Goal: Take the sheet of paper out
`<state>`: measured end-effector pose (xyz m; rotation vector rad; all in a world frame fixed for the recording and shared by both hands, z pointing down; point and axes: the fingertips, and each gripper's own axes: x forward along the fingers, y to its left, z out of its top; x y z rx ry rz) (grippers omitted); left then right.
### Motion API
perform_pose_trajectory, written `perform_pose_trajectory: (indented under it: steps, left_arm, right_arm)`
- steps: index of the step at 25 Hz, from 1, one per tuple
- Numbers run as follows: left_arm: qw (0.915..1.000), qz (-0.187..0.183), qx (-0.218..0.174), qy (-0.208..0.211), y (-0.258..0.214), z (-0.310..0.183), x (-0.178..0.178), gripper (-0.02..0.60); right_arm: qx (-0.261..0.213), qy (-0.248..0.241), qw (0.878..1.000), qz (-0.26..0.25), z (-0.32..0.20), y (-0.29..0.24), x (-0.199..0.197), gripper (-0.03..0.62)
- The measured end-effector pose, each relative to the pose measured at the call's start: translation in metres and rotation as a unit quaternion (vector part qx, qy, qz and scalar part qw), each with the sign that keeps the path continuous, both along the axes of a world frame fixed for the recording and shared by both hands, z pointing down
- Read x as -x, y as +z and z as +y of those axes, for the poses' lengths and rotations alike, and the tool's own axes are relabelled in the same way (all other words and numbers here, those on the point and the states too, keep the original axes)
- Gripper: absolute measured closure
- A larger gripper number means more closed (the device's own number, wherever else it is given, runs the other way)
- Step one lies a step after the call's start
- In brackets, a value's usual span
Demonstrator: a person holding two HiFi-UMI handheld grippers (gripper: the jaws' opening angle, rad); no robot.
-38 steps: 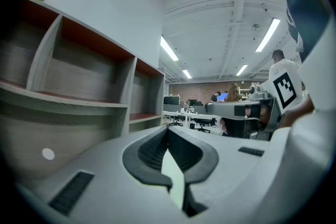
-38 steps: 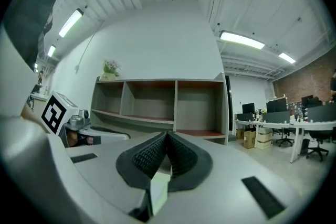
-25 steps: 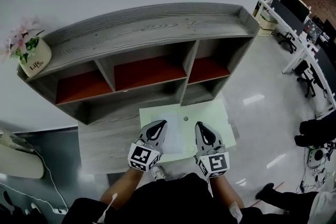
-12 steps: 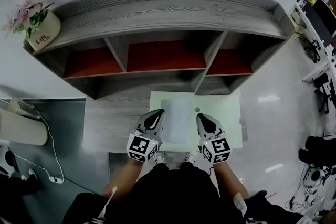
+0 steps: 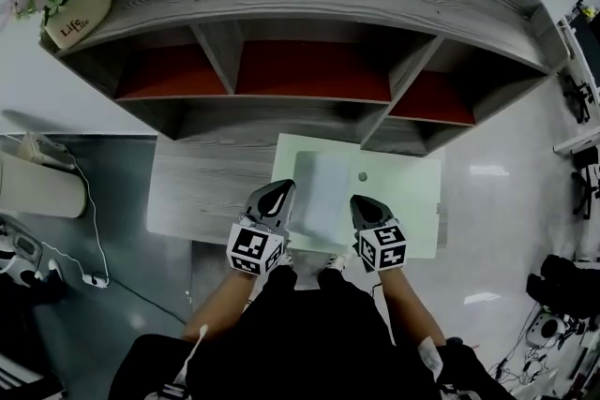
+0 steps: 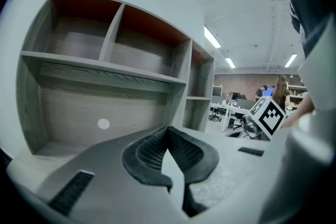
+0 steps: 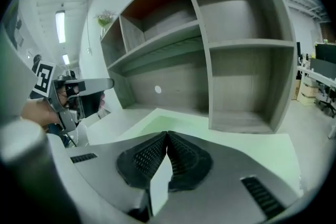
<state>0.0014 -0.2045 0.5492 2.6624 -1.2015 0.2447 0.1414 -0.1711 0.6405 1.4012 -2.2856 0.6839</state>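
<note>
A pale rectangular sheet (image 5: 322,192) lies flat on a light green mat (image 5: 408,201) on the grey wooden desk (image 5: 202,192), in front of the shelf unit. My left gripper (image 5: 278,189) hovers at the sheet's left edge, with its jaws shut and nothing between them (image 6: 168,129). At the sheet's right edge is my right gripper (image 5: 364,202), also shut and empty (image 7: 167,135). Both point toward the shelf. Whether either touches the sheet cannot be told. Each gripper view shows the other gripper off to the side: the right one's marker cube (image 6: 270,115) and the left gripper (image 7: 79,93).
A grey wooden shelf unit (image 5: 309,5) with red-backed compartments stands at the desk's back. A flower pot (image 5: 73,9) sits on its top left. A small round spot (image 5: 363,176) marks the mat. White gear and cables (image 5: 56,201) lie left of the desk.
Both grippers have come down toward the desk, the right one further, and stay either side of the sheet. The head view has swung so the shelf fills more of the frame.
</note>
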Motion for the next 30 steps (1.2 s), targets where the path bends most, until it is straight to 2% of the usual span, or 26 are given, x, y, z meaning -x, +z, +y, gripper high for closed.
perform_pose_trajectory:
  steps: [8,13,17,21,30]
  left_arm:
    - [0.9993,-0.008,0.023,-0.027,0.023,0.007,0.017,0.575]
    - [0.9987,-0.011,0.032,-0.038,0.032,0.010,0.025,0.575]
    - [0.9982,-0.012,0.039,-0.045,0.037,0.012,0.030,0.575]
    - [0.9976,-0.014,0.045,-0.051,0.042,0.012,0.036,0.575]
    - [0.9963,-0.014,0.051,-0.067,0.049,0.008,0.049,0.575]
  right_arm:
    - [0.081,-0.004,0.997,-0.007,0.001,0.052,0.003,0.564]
    - [0.135,0.009,0.990,-0.042,-0.001,0.081,0.005,0.443]
    - [0.177,0.022,0.982,-0.068,-0.004,0.103,0.009,0.395]
    - [0.190,0.028,0.978,-0.082,-0.013,0.115,0.013,0.369]
    - [0.214,0.038,0.971,-0.104,-0.028,0.129,0.021,0.368]
